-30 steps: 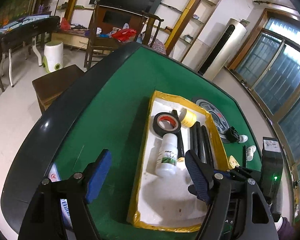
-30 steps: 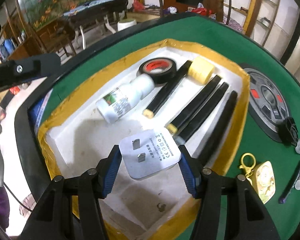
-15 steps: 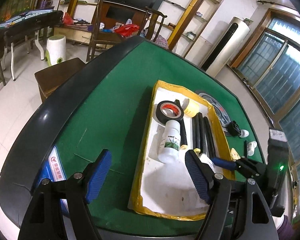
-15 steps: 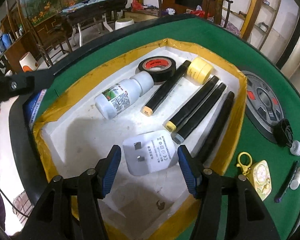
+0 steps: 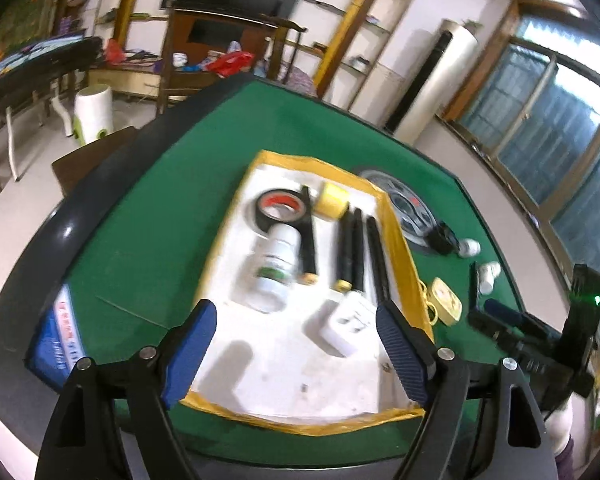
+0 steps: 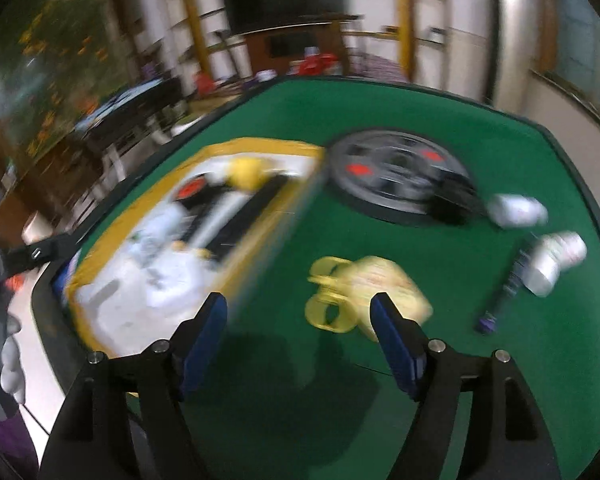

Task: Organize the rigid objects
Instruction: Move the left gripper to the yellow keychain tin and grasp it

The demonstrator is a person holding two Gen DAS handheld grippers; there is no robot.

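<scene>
A white tray with a yellow taped rim (image 5: 236,208) lies on the green table. In it lie a black tape roll (image 5: 280,212), a yellow tape roll (image 5: 332,200), a white bottle (image 5: 276,268), several black markers (image 5: 356,248) and a white plug adapter (image 5: 348,326). My left gripper (image 5: 296,340) is open and empty over the tray's near end. My right gripper (image 6: 300,332) is open and empty above the green felt, right of the tray (image 6: 236,256). A yellow keychain tag (image 6: 364,292) lies just ahead of it. The right wrist view is blurred.
Right of the tray lie a round grey panel (image 6: 396,172), a small black object (image 6: 452,204), two small white bottles (image 6: 556,264) and a dark pen (image 6: 504,292). The right gripper's body (image 5: 540,340) shows in the left wrist view. Chairs and shelves stand beyond the table.
My right gripper opened, left the white plug adapter in the tray, and swung right toward the yellow keychain tag. My left gripper stayed open and shifted a little.
</scene>
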